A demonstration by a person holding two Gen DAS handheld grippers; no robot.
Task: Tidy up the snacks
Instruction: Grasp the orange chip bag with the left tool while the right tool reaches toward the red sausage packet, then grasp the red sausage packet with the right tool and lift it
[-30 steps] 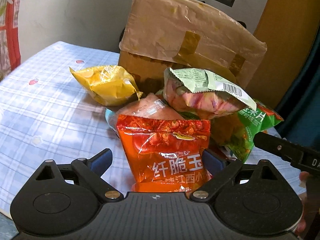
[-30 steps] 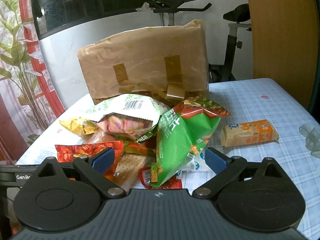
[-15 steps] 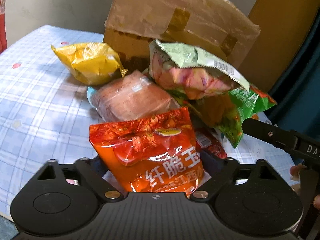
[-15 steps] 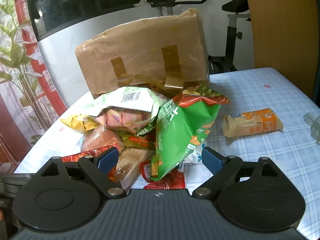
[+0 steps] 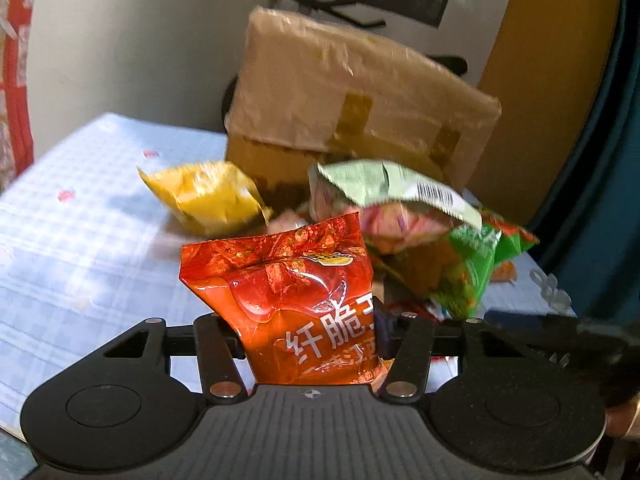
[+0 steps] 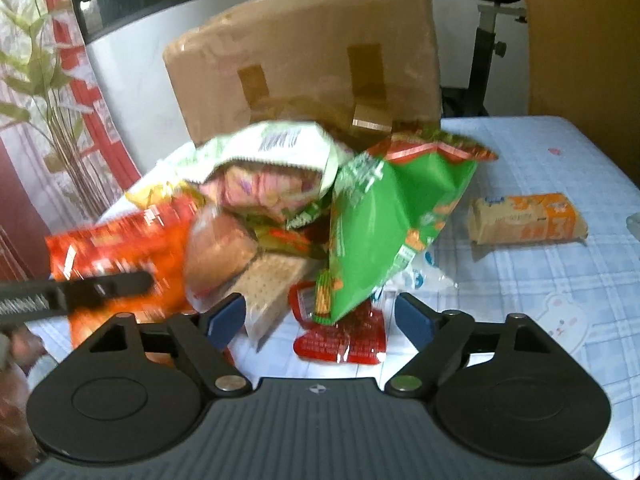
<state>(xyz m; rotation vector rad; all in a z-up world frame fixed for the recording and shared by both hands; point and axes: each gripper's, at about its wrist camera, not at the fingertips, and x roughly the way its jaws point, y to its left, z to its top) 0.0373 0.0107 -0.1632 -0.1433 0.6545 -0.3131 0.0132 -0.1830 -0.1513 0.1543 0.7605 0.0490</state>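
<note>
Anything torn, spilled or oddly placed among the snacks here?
The pale green bag on top of the pile looks torn open, its pink contents showing. The snacks lie in a jumbled heap against the cardboard box, with one orange pack lying apart. Nothing spilled.

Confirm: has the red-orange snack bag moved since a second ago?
Yes. The red-orange snack bag has come up off the tablecloth between the closing left gripper, covering more of the pile before the cardboard box.

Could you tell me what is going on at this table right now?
A person with a gripper in each hand is sorting a heap of snacks beside a taped cardboard box. The left gripper is closing on a red-orange packet. The right gripper is also closing, around the green bag, without touching it yet.
</note>
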